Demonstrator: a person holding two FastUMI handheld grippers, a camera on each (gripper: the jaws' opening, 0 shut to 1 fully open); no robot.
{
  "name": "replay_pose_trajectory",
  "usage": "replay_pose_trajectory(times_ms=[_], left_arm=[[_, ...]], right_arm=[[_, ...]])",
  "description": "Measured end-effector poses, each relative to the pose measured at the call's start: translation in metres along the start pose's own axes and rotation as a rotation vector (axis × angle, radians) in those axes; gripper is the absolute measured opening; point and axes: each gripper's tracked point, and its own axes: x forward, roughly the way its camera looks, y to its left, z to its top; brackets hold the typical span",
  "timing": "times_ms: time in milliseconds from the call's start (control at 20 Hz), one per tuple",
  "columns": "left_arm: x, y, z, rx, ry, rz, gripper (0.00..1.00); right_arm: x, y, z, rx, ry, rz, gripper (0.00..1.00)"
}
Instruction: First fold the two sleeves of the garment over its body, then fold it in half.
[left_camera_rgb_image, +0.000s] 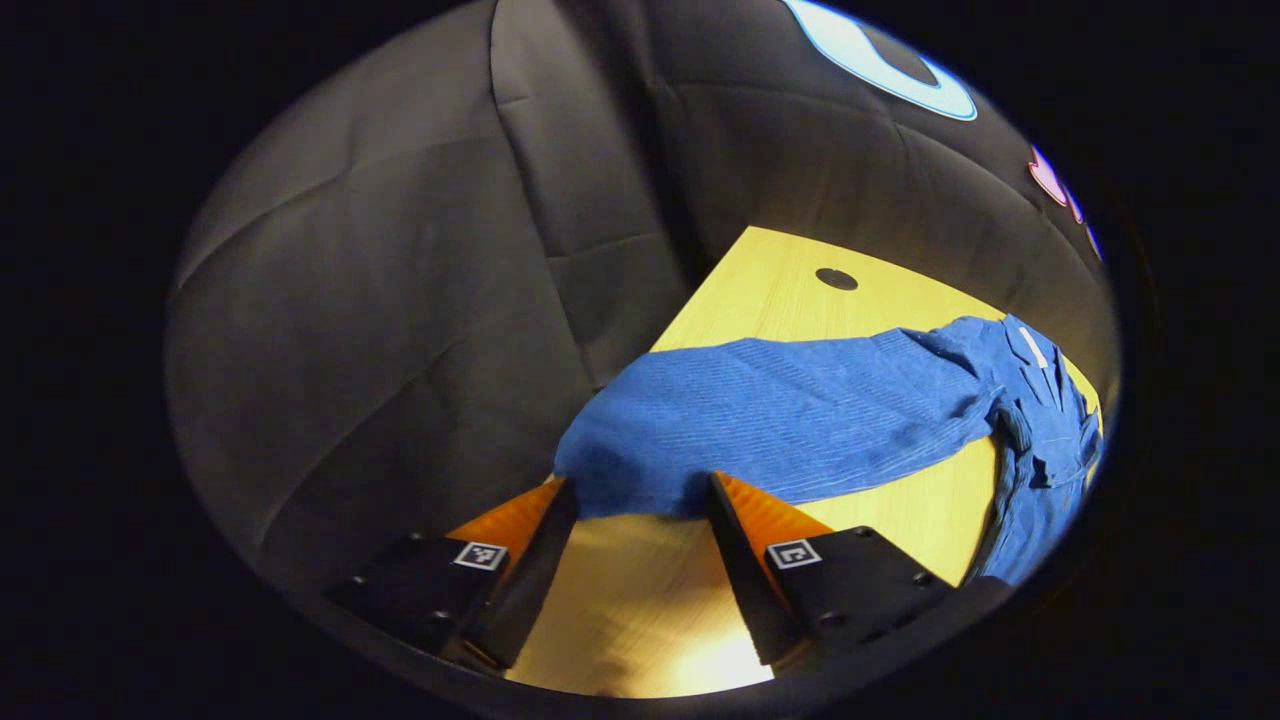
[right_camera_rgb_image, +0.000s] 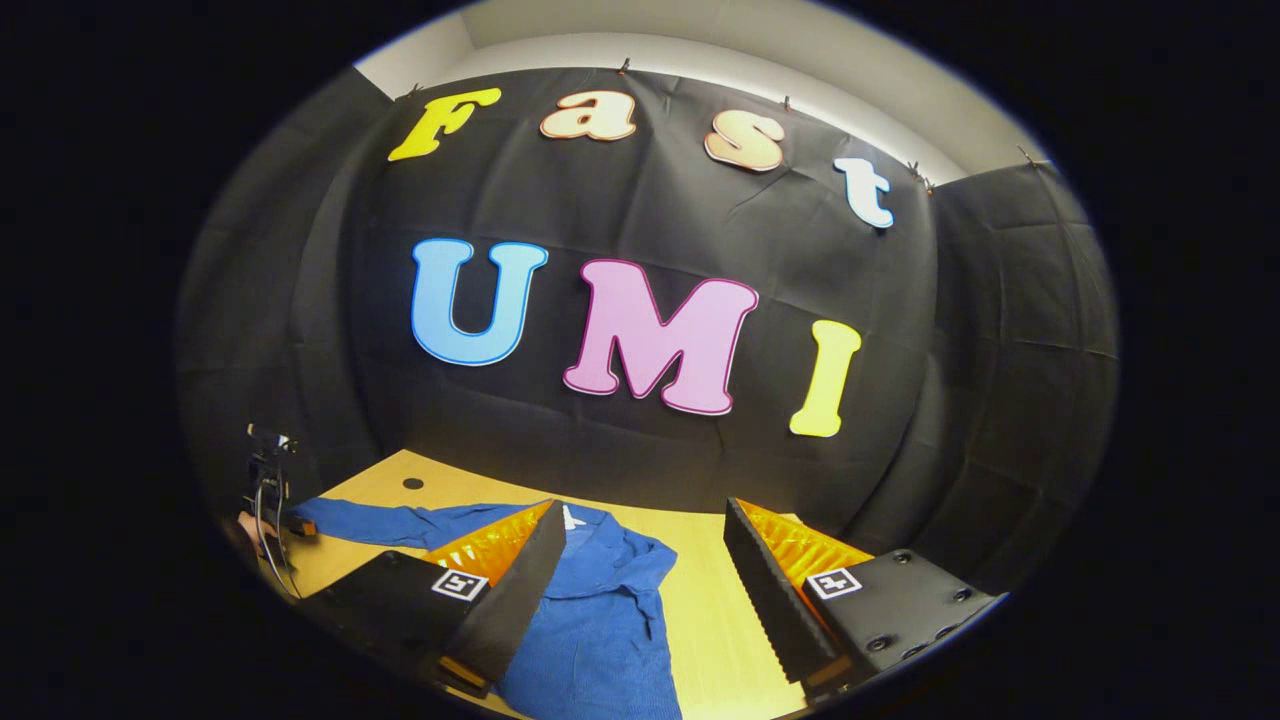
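Blue knit garment (left_camera_rgb_image: 800, 420) lies flat on the table (left_camera_rgb_image: 780, 290). Left gripper (left_camera_rgb_image: 640, 500) gapes at the sleeve cuff (left_camera_rgb_image: 620, 470), right gripper (right_camera_rgb_image: 640, 560) gapes empty; we risk pinching one layer, dragging everything.

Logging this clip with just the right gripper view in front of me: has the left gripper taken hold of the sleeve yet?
Observer: Not yet. In the left gripper view the left gripper is open, its fingers on either side of the sleeve end.
Operator: Is that sleeve folded over at all?
Observer: No. It lies stretched out across the table, away from the garment's body.
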Motion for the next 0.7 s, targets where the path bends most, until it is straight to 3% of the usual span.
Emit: replay_pose_trajectory(times_ms=[150, 300, 350, 450, 600, 700], left_arm=[[0.006, -0.019, 0.002, 0.035, 0.006, -0.026, 0.47], [0.003, -0.022, 0.008, 0.046, 0.021, -0.038, 0.19], [0.008, -0.024, 0.009, 0.032, 0.020, -0.037, 0.11], [0.008, -0.026, 0.014, -0.037, 0.022, -0.048, 0.00], [0.004, -0.029, 0.020, -0.097, 0.034, -0.091, 0.00], [-0.006, -0.034, 0.039, -0.113, -0.025, -0.096, 0.00]], right_arm=[[0.003, 0.009, -0.004, -0.009, 0.002, 0.036, 0.95], [0.007, 0.011, -0.009, 0.000, 0.010, 0.059, 0.95], [0.008, 0.012, -0.012, 0.006, 0.014, 0.065, 0.99], [0.012, 0.008, -0.016, 0.013, 0.023, 0.073, 0.99], [0.020, 0.002, -0.019, 0.010, 0.020, 0.082, 0.96], [0.024, -0.003, -0.023, 0.013, 0.026, 0.089, 0.96]])
